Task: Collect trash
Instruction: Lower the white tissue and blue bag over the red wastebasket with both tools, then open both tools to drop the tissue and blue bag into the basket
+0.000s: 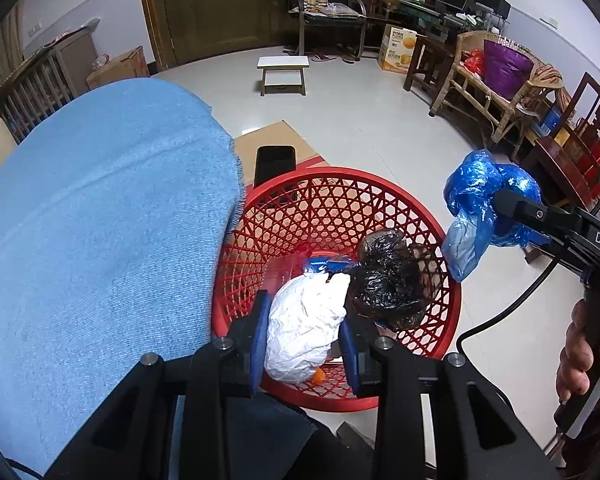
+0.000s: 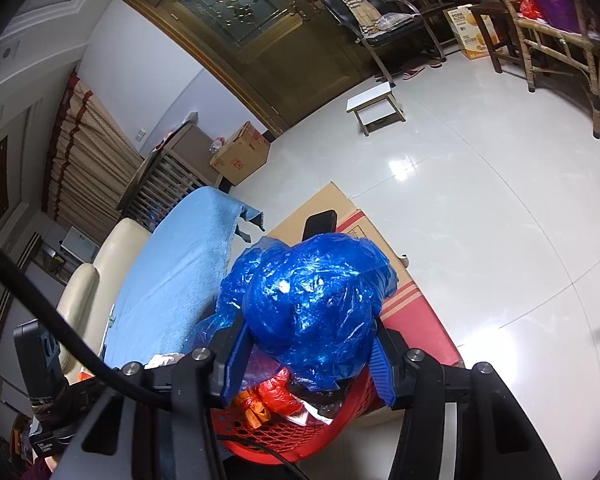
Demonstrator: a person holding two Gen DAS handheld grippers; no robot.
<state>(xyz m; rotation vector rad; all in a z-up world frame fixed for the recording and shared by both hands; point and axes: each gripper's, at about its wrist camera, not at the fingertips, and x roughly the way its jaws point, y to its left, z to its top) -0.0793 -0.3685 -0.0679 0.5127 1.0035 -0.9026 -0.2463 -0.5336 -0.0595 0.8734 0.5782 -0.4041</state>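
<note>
The left tool (image 1: 304, 344) grips a white crumpled wad (image 1: 306, 330) directly above the red basket (image 1: 440, 332) on the floor. The right tool (image 2: 308, 356), clenching a blue plastic bundle (image 2: 312, 304), hangs just outside the basket's rim (likely second to drop).

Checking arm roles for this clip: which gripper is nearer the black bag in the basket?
Left. The left gripper, holding white trash, sits beside the black bag. The right gripper holds a blue bag outside the basket.
</note>
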